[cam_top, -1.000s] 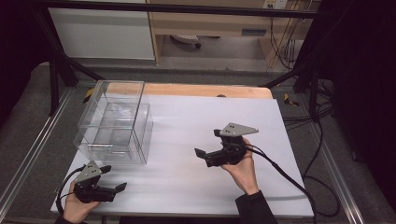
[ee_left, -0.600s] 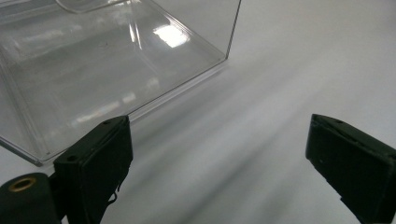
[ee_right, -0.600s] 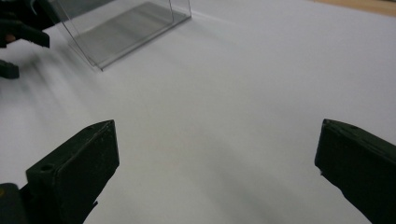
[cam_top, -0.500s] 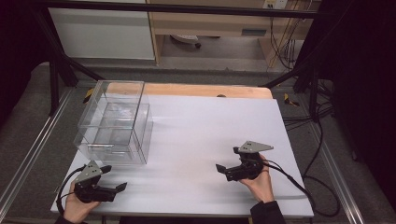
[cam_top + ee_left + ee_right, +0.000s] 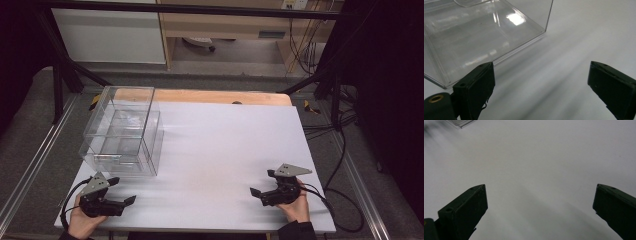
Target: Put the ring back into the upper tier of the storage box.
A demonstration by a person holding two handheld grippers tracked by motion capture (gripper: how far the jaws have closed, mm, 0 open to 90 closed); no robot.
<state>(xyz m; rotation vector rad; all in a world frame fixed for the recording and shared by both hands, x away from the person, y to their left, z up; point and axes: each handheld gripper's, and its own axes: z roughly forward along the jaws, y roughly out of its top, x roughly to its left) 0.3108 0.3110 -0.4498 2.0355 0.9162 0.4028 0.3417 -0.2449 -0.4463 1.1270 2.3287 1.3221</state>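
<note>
Both my grippers, left (image 5: 121, 197) and right (image 5: 256, 192), jaws spread, empty, resting on table (image 5: 220, 145); clear box (image 5: 122, 132) near left, ready for grasp.

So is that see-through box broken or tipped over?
No. The clear plastic box stands upright on the white table, with no cracks or spills visible. Both claws, left and right, are open and apart from it.
</note>
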